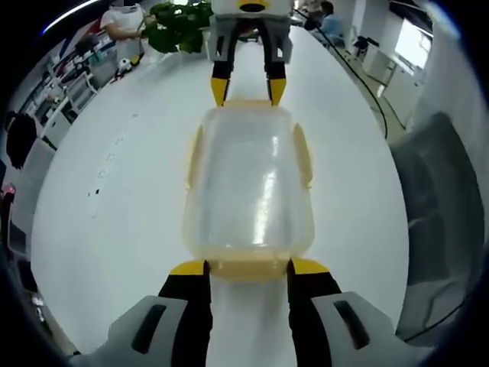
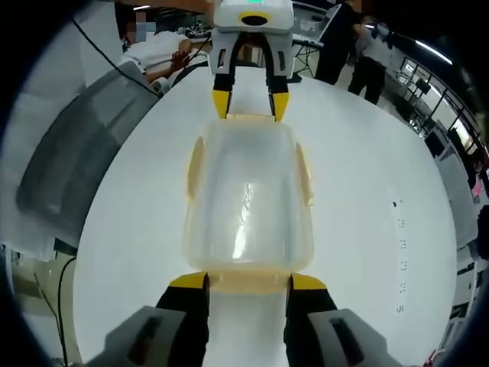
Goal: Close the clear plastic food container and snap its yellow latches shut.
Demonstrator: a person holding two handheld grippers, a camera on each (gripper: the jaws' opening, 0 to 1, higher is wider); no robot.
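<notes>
Container sits lidded on white table, squarely between both grippers. Left gripper and right gripper stand spread, each straddling an end latch. Advise pressing both ends inward evenly, keeping container from sliding; side latches appear unfastened

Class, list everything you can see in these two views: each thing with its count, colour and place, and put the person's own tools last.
Food container: one, clear with yellow latches, centre of table, between the two claws.
Table: one, white, under the container.
Grey mat: one, at the table's edge.
Plant: one, green, beyond the table's far end.
People: several, in the background.
Left claw: yellow tips, open, either side of the container's short-end latch.
Right claw: yellow tips, open, at the opposite end.
</notes>
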